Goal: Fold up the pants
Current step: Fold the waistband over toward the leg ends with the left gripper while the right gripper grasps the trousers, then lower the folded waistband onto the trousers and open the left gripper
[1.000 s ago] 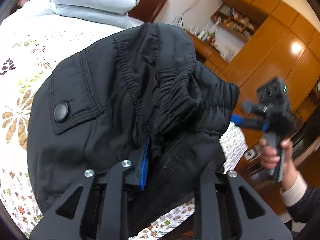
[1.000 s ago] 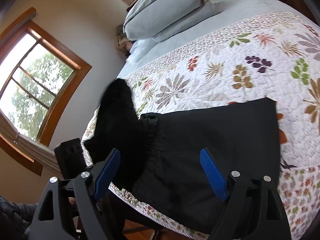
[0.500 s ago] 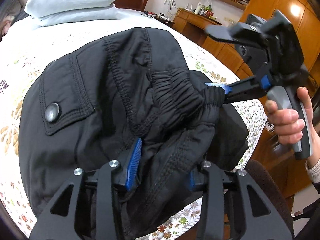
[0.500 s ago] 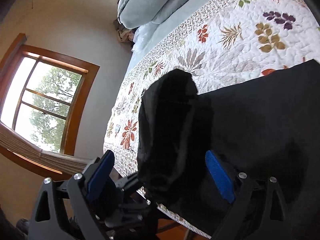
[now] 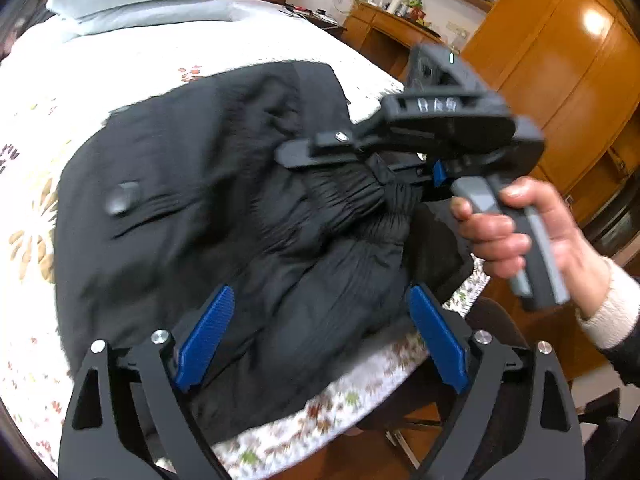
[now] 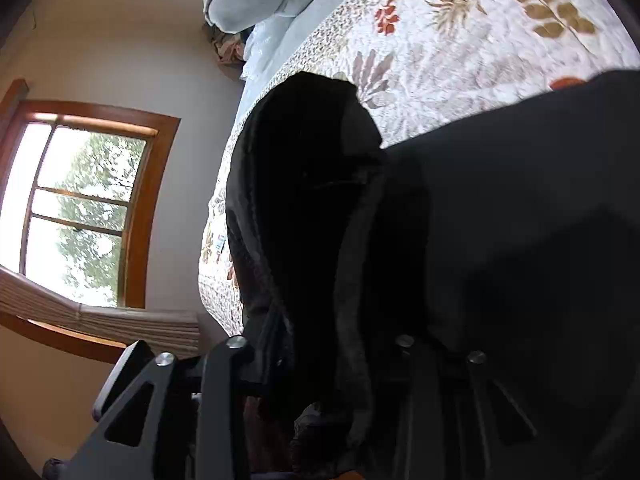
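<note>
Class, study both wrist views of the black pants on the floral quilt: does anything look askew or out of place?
Yes. The black pants lie rumpled on the floral quilt, their elastic waistband bunched and lifted where the right gripper pinches it. The left gripper is open, holding nothing. No damage shows.

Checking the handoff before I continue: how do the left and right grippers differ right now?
The left gripper is open, its blue pads spread over the black pants; the right gripper is shut on the gathered waistband. The left holds nothing; the right carries the fabric. Both sit at the bed edge.
</note>
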{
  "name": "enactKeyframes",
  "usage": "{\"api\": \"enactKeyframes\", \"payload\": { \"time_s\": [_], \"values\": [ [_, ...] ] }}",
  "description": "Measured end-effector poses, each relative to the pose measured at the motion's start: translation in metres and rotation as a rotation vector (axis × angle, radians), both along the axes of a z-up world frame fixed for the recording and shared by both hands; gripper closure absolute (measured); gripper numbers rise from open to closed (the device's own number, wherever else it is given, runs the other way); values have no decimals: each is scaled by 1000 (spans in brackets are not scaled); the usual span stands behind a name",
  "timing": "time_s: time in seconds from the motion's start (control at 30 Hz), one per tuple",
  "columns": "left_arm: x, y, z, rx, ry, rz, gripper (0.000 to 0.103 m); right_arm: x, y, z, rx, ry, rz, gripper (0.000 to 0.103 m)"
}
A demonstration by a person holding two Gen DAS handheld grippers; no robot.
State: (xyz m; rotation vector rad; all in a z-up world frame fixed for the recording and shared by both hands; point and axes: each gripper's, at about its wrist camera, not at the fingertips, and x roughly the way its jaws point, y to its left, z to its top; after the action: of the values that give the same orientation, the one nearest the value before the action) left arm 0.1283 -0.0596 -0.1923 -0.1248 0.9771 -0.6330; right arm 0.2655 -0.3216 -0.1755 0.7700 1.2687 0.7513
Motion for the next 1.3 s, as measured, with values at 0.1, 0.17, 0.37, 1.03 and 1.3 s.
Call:
{"api": "enactKeyframes", "payload": {
  "time_s": [0.1,0.17,0.37,1.03,1.3],
  "values": [
    [-1,31,10,-5,6,79,9,-1,0,-2,-4,-10,-3,73],
    [2,54,11,-10,12,148,8,-1,0,-2,-8,-14,-5,73],
    [19,109,-12,65,83,357,7,-4,-3,-6,-14,-5,-11,73],
    [26,95,-14,-3,124,335,7,-21,-24,37,21,-103,-6,82],
    [31,62,-7,-43,128,262,7,-33,-69,65,-21,-151,-56,82]
  ]
}}
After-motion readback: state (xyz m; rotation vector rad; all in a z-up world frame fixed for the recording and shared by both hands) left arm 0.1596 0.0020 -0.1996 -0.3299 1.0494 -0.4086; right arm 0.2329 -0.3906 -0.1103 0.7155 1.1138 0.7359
